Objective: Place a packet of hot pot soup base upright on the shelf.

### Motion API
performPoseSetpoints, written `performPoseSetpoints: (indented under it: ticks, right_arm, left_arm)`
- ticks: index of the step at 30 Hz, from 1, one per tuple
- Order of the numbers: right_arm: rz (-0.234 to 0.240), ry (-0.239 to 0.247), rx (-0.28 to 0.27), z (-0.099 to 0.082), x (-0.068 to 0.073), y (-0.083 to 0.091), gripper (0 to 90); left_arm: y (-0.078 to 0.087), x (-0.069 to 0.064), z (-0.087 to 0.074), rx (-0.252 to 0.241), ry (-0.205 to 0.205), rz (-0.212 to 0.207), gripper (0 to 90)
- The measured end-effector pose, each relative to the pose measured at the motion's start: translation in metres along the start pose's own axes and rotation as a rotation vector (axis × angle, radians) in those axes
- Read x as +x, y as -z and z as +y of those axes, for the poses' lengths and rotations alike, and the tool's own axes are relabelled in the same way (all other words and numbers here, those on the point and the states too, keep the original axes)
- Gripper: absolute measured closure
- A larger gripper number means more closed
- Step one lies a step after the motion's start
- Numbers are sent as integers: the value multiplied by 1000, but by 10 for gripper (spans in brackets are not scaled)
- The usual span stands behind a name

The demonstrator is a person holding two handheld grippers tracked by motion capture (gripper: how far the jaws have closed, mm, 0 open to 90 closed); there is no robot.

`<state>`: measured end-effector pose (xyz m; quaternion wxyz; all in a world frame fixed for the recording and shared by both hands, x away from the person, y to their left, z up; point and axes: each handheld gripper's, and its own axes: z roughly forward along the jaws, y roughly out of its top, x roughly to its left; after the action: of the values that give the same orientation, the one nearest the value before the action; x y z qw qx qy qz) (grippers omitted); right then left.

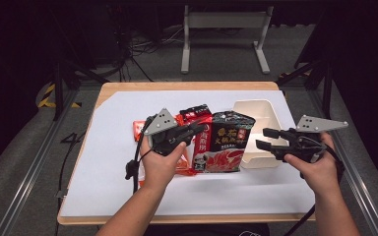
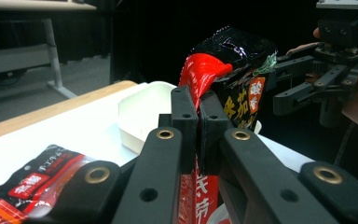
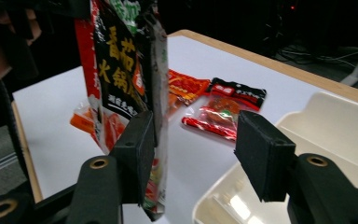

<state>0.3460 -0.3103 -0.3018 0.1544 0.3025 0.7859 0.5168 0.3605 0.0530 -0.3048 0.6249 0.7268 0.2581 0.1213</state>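
Observation:
My left gripper (image 1: 199, 129) (image 2: 198, 100) is shut on the top edge of a red sauce packet (image 1: 201, 140) (image 2: 200, 74) and holds it up off the table. A black hotpot-base packet (image 1: 229, 142) (image 2: 242, 70) (image 3: 121, 70) stands upright right against it; whether the jaws pinch it too I cannot tell. My right gripper (image 1: 262, 138) (image 3: 196, 135) is open at the black packet's right edge. In the right gripper view that edge lies against the inner face of the left jaw, and the other jaw stands well apart. The right gripper also appears beyond the packets in the left gripper view.
A white tray (image 1: 263, 110) (image 2: 140, 107) (image 3: 335, 121) sits behind and under the right gripper. Several small sauce packets (image 1: 139, 129) (image 2: 37, 179) (image 3: 223, 102) lie on the white sheet (image 1: 108, 162) to the left. The wooden table edge (image 1: 187, 85) runs along the back.

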Motion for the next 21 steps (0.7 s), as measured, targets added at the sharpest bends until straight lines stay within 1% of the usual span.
performPoseSetpoints:
  ticks: [4,6,7,8,10,19,21]
  right_arm:
    - [22,1,-13,5,4,-4,462]
    - [49,-4,-36,10,7,-10,449]
    - [49,-4,-36,10,7,-10,449]
    - [68,-8,-46,13,9,-13,445]
    - [87,-16,-50,16,9,-17,441]
    - [113,-23,-43,24,10,-30,435]
    - [112,-26,-42,26,10,-33,440]
  left_arm:
    - [1,-1,1,-10,2,-1,881]
    - [1,-1,1,-18,3,-2,881]
    - [1,-1,1,-18,3,-2,881]
    - [1,-2,1,-22,4,-3,881]
    - [1,-2,1,-26,2,-3,881]
    - [0,-5,1,-39,-4,-3,881]
    - [0,-6,1,-39,-8,0,881]
